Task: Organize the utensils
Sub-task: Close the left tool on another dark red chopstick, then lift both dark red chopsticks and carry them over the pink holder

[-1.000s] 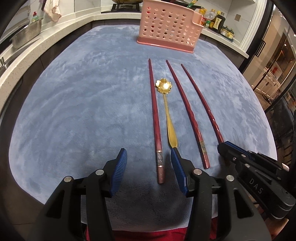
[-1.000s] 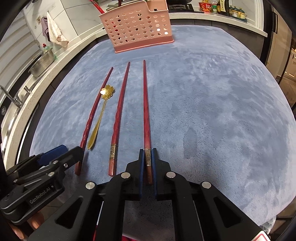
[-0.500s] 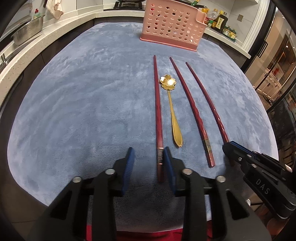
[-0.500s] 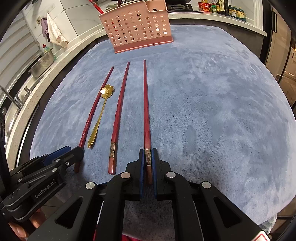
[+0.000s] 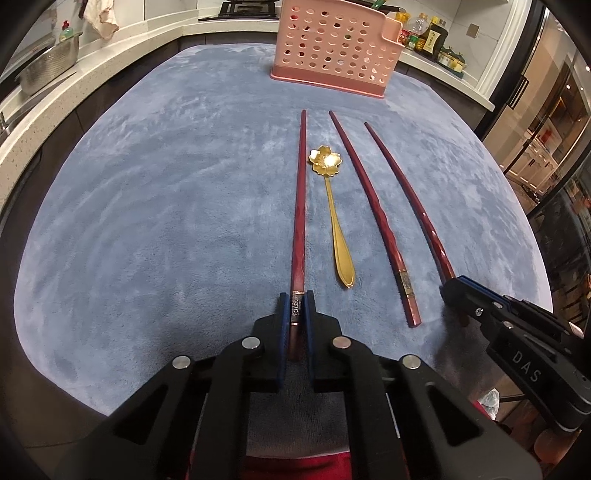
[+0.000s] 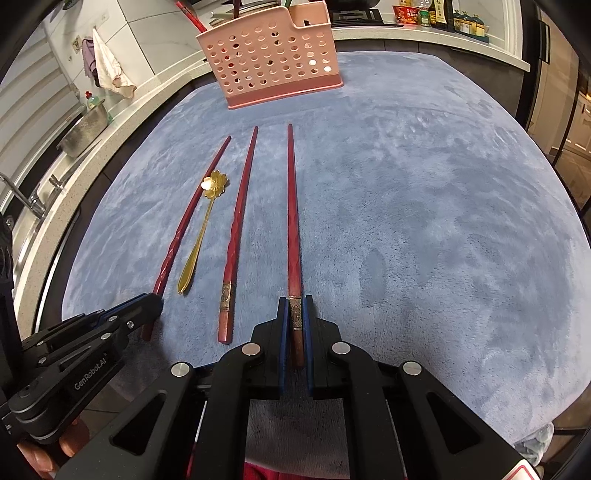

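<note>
My left gripper has its blue pads pressed onto the near, banded end of the leftmost chopstick, the one lying just left of the gold flower-bowled spoon on the blue-grey plush mat. My right gripper is pinching the banded end of the rightmost chopstick in the same way, its jaws drawn in tight against the shaft on both sides. Taking the spoon as my landmark: it lies with its flower bowl pointing toward the pink perforated utensil caddy and its handle tip toward me, and the four red utensils run roughly parallel to it. The middle chopstick lies free on the mat just right of the spoon, its metal band near my end, and touches neither gripper. The chopstick in my right jaws is the next one further right of the spoon, and the left-wrist view shows the right gripper's black body over its near end. The caddy stands upright at the far edge of the mat, well beyond the spoon's bowl and apart from all the chopstick tips; in the right-wrist view a red chopstick and other handles already stand in it. Far left of the spoon, on the pale counter, sits a steel colander.
</note>
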Available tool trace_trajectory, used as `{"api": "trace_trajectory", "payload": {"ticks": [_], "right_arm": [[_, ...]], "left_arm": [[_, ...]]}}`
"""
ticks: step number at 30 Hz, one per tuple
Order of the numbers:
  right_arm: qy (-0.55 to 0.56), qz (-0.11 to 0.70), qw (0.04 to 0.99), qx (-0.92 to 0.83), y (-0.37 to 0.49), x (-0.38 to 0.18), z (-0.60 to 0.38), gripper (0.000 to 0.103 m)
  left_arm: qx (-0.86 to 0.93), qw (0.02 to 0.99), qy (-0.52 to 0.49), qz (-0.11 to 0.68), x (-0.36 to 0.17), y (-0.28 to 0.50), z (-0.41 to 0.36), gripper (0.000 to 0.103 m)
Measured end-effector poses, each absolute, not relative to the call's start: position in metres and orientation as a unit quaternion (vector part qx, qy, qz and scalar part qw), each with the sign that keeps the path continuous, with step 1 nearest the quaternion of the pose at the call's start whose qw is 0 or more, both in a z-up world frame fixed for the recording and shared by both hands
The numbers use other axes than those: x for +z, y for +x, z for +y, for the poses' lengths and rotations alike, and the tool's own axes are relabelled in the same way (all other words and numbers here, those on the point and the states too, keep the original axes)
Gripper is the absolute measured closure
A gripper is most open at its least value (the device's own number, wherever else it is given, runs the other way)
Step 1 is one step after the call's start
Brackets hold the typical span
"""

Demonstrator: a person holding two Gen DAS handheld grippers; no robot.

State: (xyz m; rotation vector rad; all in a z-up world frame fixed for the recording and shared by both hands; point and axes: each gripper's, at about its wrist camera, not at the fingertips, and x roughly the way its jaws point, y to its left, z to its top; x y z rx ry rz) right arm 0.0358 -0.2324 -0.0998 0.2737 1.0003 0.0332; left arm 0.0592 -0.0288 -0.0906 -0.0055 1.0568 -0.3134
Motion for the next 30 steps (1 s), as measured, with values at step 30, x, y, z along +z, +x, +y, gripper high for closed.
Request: {"api": "trace_trajectory", "payload": {"ticks": [30], "right_arm": [[0.152, 0.344, 0.927, -0.008, 0.055, 0.027, -0.284, 0.096]], "left_arm": [[-0.128, 0.908, -0.048, 0.396, 0.044, 0.114, -0.002, 0.096]]}}
